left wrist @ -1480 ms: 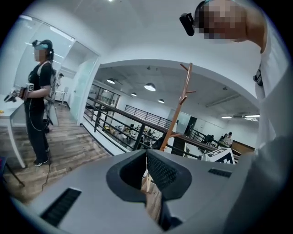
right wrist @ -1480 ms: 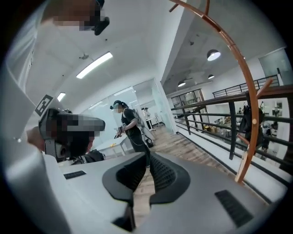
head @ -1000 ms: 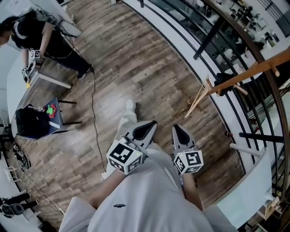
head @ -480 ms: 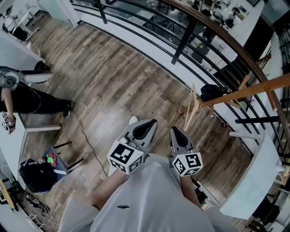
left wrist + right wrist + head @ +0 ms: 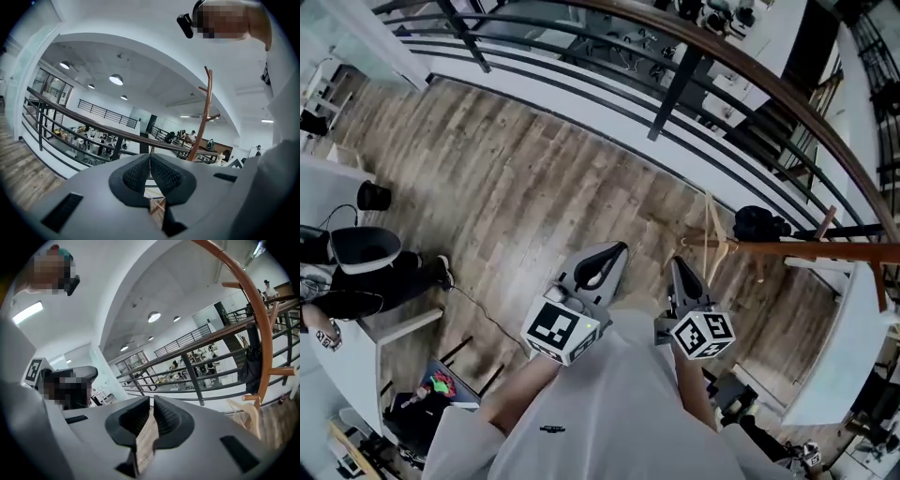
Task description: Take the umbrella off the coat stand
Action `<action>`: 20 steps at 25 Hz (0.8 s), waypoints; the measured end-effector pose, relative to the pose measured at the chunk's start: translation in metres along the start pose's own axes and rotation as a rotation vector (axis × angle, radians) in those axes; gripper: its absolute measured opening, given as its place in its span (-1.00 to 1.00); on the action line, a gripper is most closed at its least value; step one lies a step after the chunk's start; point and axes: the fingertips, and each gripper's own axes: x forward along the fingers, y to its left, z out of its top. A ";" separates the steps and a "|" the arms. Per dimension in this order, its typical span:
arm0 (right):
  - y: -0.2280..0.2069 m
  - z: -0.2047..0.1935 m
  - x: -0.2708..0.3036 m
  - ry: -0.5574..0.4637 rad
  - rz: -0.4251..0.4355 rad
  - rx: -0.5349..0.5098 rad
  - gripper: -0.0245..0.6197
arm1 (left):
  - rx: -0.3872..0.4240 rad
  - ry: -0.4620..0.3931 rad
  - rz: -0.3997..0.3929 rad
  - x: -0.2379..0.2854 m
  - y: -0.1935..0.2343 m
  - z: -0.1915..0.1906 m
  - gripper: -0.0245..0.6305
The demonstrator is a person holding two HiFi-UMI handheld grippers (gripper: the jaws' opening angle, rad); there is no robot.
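Hanging item: umbrella (image 5: 757, 223), black, folded, on the coat stand (image 5: 825, 251) by the railing (image 5: 694, 56).

Position: ahead and to the right of both grippers, well apart from each. In the right gripper view it (image 5: 251, 359) hangs close beside the stand's brown post (image 5: 264, 319), long axis running down along the post. The left gripper view shows the post (image 5: 200, 126) but no umbrella that can be made out.

Left gripper (image 5: 614, 248): jaws pressed together (image 5: 150, 157), nothing between them.

Right gripper (image 5: 678, 262): jaws drawn in to a thin slit (image 5: 151, 399), nothing held.

Nearer hand: the right, by judgement, since the stand lies on its side.

Coming move, by judgement: close the gap to the stand, part the jaws, take the umbrella across its length.
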 end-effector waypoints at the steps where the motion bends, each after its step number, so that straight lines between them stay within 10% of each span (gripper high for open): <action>1: -0.005 0.004 0.010 -0.010 -0.019 0.009 -0.77 | 0.006 0.012 -0.014 0.011 0.011 0.004 -0.85; 20: -0.026 0.072 0.039 -0.249 -0.265 0.042 -0.77 | 0.109 0.113 -0.400 0.110 0.028 0.028 -0.86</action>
